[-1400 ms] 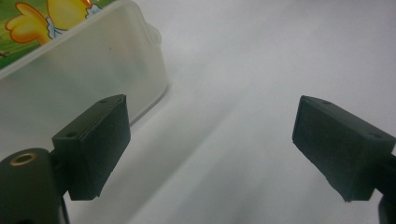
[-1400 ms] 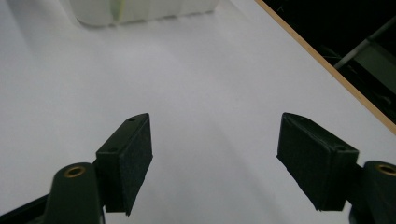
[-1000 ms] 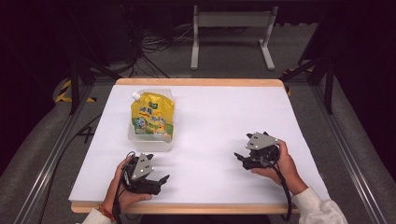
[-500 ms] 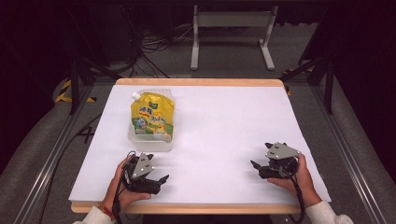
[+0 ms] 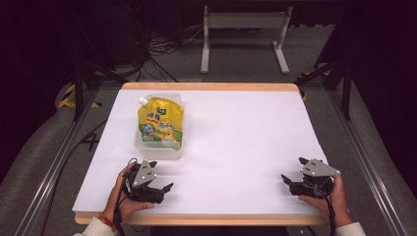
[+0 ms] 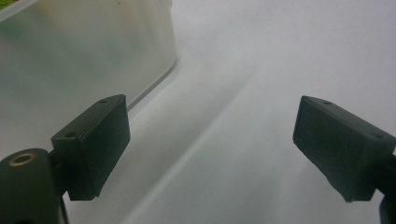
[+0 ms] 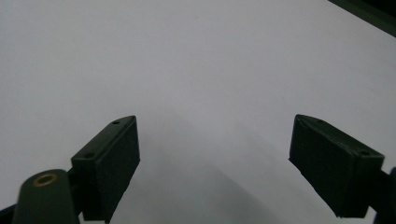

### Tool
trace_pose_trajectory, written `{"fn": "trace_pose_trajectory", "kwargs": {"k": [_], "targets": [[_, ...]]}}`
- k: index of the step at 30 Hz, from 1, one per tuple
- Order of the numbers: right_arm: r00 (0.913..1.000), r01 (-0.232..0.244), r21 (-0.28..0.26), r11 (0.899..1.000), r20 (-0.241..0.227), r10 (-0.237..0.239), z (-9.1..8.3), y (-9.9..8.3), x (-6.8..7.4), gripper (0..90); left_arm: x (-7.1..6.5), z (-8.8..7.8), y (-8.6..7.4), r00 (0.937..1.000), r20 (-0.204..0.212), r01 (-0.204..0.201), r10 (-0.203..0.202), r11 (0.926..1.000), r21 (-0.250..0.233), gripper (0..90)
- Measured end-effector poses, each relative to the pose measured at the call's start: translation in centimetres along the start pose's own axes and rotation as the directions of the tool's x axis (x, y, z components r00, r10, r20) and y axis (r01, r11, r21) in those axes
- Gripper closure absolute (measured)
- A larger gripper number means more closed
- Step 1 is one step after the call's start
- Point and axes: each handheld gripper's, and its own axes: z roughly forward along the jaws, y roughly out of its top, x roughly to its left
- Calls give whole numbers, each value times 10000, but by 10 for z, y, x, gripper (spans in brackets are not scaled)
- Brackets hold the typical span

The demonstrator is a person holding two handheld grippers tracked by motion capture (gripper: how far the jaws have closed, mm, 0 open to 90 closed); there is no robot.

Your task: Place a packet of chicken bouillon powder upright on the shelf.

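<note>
High view: a yellow pouch (image 5: 161,123) lies in a clear tub (image 5: 158,151) on the white tabletop (image 5: 236,137), toward its left side, spout pointing to the far left corner. Left tongs (image 5: 164,189) rest on the tabletop just in front of the tub, near the front edge, held in the left hand (image 5: 123,196); they stand wide with nothing between them. Left gripper view looks past those spread jaws at the tub's wall (image 6: 84,60), close ahead and to the left, apart from the pads. Right tongs (image 5: 286,181) sit well to the right of the tub, by the front right corner. They have just been opening and stand wide over bare tabletop (image 7: 196,70).
</note>
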Motion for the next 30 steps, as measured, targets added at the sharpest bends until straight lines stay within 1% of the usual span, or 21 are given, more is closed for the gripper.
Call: {"fn": "trace_pose_trajectory", "kwargs": {"k": [1,2,3,4,6,8,9,11,13,14,16,20,24,25,28,30], "targets": [[10000,-54,20,10000,64,54,-2,-3,-1,165,1,-1,0,10000,-27,-15,15,10000,20,113],[9997,-80,108,9999,238,77,-4,-7,-1,165,2,-1,0,9999,-93,-77,77,10000,27,112],[9992,-132,132,9998,387,127,-6,-9,-2,164,3,-2,0,9999,-107,-57,57,10000,-31,111],[9979,-285,109,9995,589,279,-8,-13,-2,164,4,-3,-1,10000,-85,-3,3,10000,-52,111],[9955,-642,98,9979,710,633,-11,-18,-3,163,5,-3,-2,9999,-106,9,-9,10000,3,110],[9928,-765,-18,9971,926,763,-14,-22,-3,159,6,-3,-3,9999,-65,92,-92,10000,-29,110],[9928,-765,-18,9971,926,763,-14,-22,-3,159,6,-3,-3,9999,-65,92,-92,10000,-29,110],[9919,-848,-124,9963,938,856,-20,-25,-3,157,6,-2,-5,9999,-2,139,-139,9999,-19,109],[9918,-899,-107,9959,898,905,-20,-26,-3,157,6,-1,-4,9999,-25,112,-113,9999,-18,109],[9910,-926,-41,9957,972,926,-20,-27,-3,157,7,-1,-4,9999,-29,116,-116,9999,-7,109],[9907,-928,-122,9956,991,935,-23,-28,-3,157,7,-1,-4,9999,-31,109,-109,9999,-23,109],[9889,-1036,-356,9940,1030,1067,-26,-26,-3,157,6,-1,-4,9999,-36,101,-101,9999,-32,108],[9885,-993,-355,9944,1113,1026,-25,-25,-3,157,5,-1,-4,10000,52,60,-60,10000,-59,108],[9879,-1017,-338,9942,1145,1050,-25,-24,-3,157,5,-1,-5,10000,57,-7,7,10000,8,108],[9874,-1062,-365,9937,1143,1097,-24,-22,-2,157,6,-2,-6,10000,42,26,-26,10000,-61,108],[9865,-993,-319,9946,1276,1025,-24,-22,-2,158,6,-3,-6,10000,-27,-28,28,10000,-50,108]]}}
